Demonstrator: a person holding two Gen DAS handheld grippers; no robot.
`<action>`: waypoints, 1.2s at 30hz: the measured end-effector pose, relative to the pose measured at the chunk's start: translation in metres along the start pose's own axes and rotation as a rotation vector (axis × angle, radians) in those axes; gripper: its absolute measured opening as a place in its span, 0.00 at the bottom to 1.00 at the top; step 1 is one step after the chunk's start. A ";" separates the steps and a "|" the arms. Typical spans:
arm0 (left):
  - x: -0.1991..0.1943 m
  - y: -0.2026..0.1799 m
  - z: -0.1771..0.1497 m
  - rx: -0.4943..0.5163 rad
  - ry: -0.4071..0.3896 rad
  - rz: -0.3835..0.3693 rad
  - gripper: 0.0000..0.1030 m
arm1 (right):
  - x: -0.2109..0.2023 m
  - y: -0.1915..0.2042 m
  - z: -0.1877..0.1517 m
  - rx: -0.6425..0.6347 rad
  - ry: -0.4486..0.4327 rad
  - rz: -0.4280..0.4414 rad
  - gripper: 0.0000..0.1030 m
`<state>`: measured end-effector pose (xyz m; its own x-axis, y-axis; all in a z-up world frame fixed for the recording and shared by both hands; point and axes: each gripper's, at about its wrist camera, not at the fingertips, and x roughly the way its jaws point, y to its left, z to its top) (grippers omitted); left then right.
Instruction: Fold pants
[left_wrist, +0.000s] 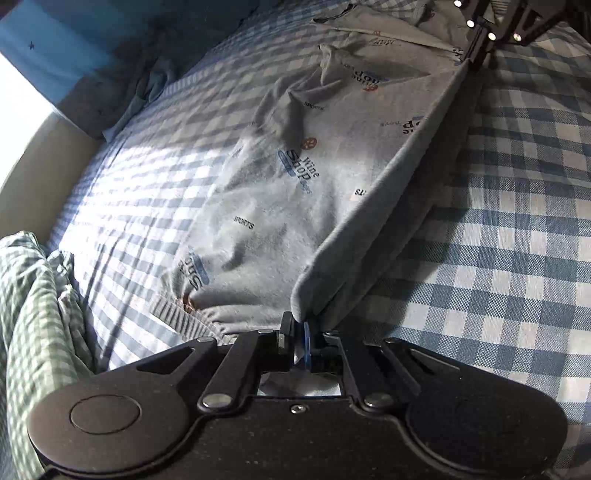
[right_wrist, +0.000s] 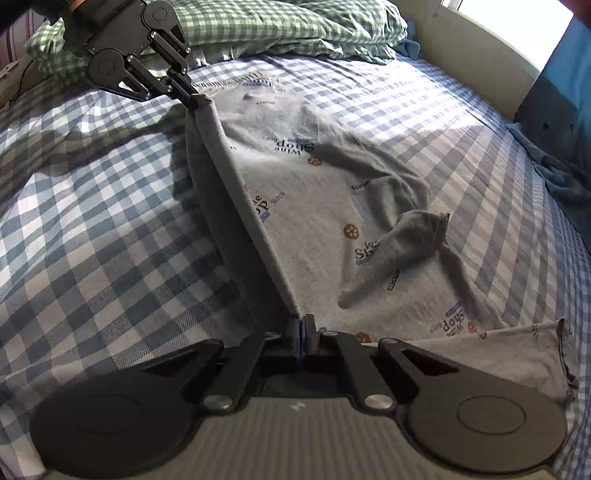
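A bed covered in a blue-and-white checked sheet (left_wrist: 517, 229) fills both wrist views, with sunlight falling across its far half. Spread over the middle of the sheet lie the grey printed pants (left_wrist: 295, 192), their fabric marked with "Wine Shop" and "Sports" lettering and small brown cookie motifs. The pants run lengthwise between the 2 grippers, and 1 long edge is lifted off the sheet into a taut, straight ridge, while the rest lies rumpled on the bed with a twisted fold (right_wrist: 406, 229) bunched near the middle.

A green-and-white checked quilt (right_wrist: 280, 26) is heaped at 1 end of the bed, just beyond the ribbed waistband (left_wrist: 177, 310). A blue wall or curtain (left_wrist: 55, 48) with small dark stars stands past the other end, beside a bright window.

The left gripper (left_wrist: 299, 332) sits at the waistband end, its jaws pinched nearly together on a corner of the raised edge of the pants. The right gripper (right_wrist: 303, 325) holds the opposite end of that same edge, jaws likewise closed tight on the cloth, with blue pads just visible between them. Each gripper appears in the other's view at the far end of the ridge.
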<state>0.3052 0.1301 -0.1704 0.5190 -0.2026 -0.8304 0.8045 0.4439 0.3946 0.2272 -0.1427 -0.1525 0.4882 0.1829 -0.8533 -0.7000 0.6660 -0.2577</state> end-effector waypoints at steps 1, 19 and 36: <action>0.002 0.001 0.000 -0.032 0.016 -0.012 0.14 | 0.005 0.003 -0.003 0.011 0.006 -0.012 0.02; 0.013 -0.032 0.172 -0.939 -0.204 -0.264 0.99 | -0.081 -0.105 -0.113 0.627 -0.017 -0.150 1.00; 0.096 -0.078 0.311 -1.161 -0.069 -0.243 0.99 | -0.033 -0.335 -0.119 0.571 -0.017 -0.235 1.00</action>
<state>0.3821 -0.1953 -0.1586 0.4320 -0.4222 -0.7970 0.1599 0.9055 -0.3930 0.3833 -0.4578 -0.0925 0.6075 -0.0072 -0.7943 -0.1856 0.9710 -0.1508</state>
